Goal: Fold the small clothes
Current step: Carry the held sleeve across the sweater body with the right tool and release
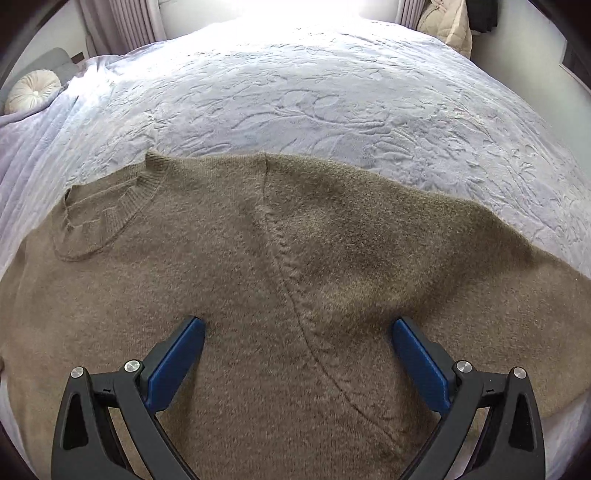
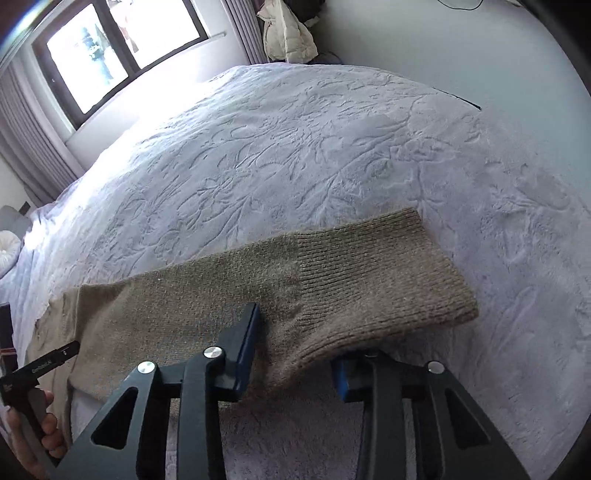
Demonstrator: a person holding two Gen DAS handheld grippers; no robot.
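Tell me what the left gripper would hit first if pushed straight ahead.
The left gripper, jaws open, would likely meet the brown sweater right below it, near the sleeve seam; depth is unclear.

Big bed (image 2: 295, 147) with a pale lavender embossed floral cover. Dark-framed window (image 2: 122, 48) blasting daylight, grey curtains (image 2: 22, 140) beside it. Cream puffer jacket (image 2: 286, 33) hanging by the wall.
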